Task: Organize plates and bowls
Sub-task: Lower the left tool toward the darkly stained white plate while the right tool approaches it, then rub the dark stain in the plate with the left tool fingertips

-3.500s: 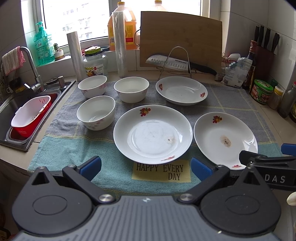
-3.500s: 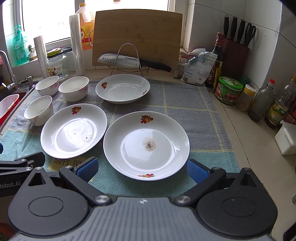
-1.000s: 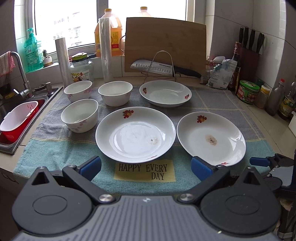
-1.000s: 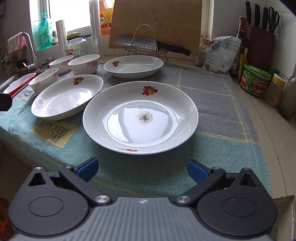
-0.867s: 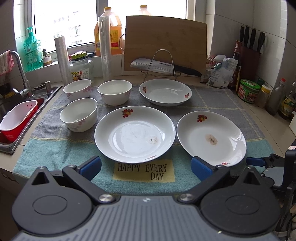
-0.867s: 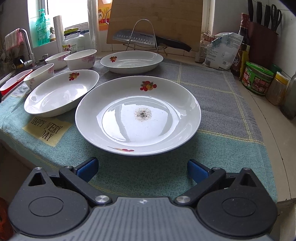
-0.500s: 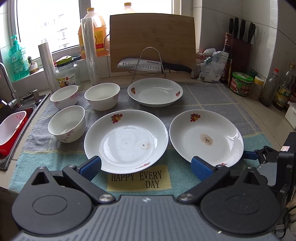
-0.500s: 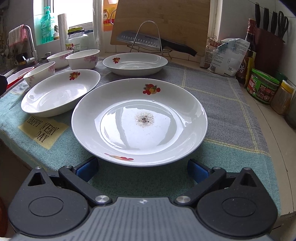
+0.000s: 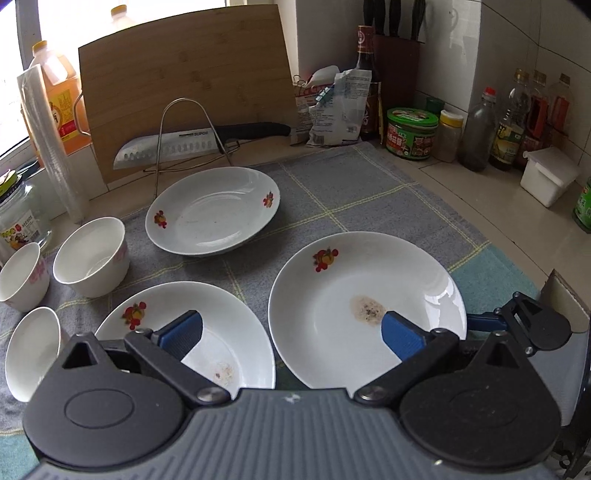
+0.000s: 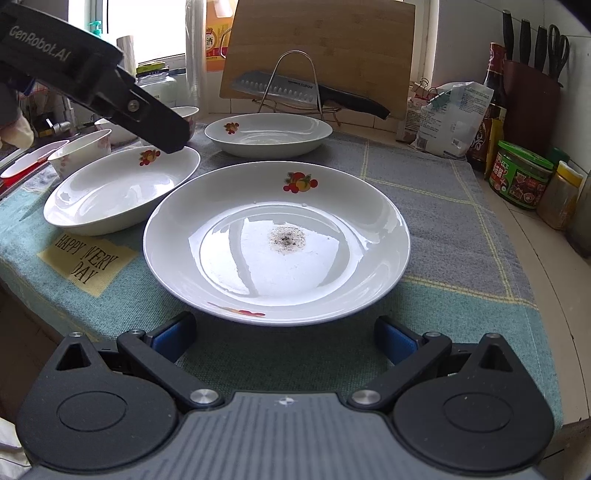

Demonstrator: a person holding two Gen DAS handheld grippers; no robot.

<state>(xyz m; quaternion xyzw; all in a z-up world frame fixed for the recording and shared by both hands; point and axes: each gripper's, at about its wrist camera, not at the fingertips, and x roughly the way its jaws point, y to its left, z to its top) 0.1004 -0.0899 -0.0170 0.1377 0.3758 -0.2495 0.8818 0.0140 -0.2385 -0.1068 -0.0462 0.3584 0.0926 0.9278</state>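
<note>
Bare towel [image 9: 369, 192] right of back plate [image 9: 214, 210]

White tiled wall [image 9: 517, 44], bright window [image 10: 155, 29], beige counter [image 9: 517, 206].

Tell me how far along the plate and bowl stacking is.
Nothing is stacked: three plates, including the near plate, and three bowls lie separate on the towel. The open right claw faces that plate's rim; the open left claw hovers above two plates. All stacking remains.
</note>
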